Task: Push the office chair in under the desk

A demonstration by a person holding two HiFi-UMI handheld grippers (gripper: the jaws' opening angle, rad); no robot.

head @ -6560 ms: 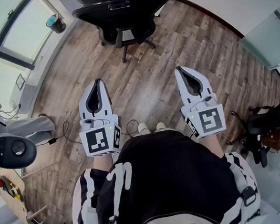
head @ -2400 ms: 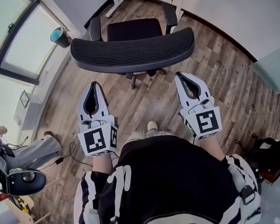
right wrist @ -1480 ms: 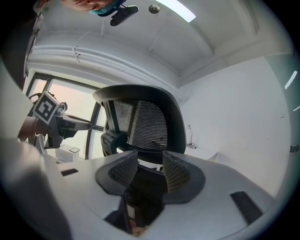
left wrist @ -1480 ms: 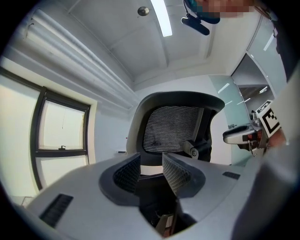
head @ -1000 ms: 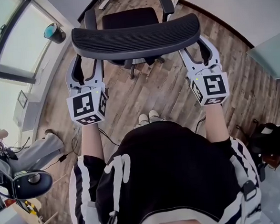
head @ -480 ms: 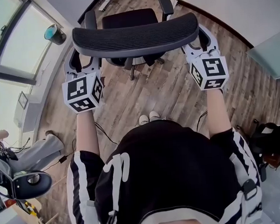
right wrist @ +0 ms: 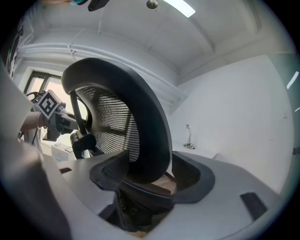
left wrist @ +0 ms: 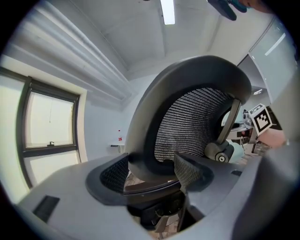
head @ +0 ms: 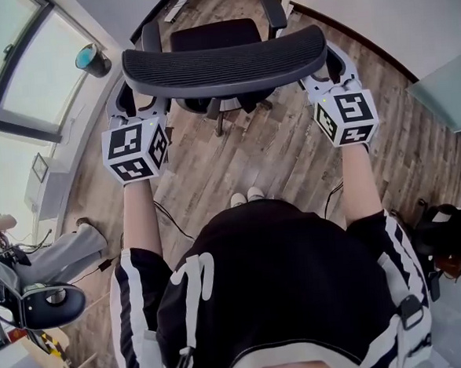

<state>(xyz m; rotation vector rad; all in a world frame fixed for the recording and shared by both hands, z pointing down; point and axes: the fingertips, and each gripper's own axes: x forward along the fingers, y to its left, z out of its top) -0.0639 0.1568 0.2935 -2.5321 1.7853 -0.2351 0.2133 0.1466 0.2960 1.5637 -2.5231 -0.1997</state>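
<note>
Nearest, person (head: 262,295): standing on wooden floor (head: 268,153), both arms stretched forward.
Left gripper (head: 136,106): at left end of backrest (head: 222,62); jaws wide, just been opening, rim between them.
Right gripper (head: 329,68): at right end; jaws likewise just been opening, wide around rim.
Office chair (head: 212,35): just ahead, seat facing away toward floor's far edge.

Office chair (head: 222,62): black, mesh-weave backrest. Floor (head: 275,152): brown-grey wood planks. Left gripper (left wrist: 152,167), right gripper (right wrist: 149,172): pale grey, black pads, black-and-white square markers. Shirt (head: 277,294): black, white stripes.
</note>
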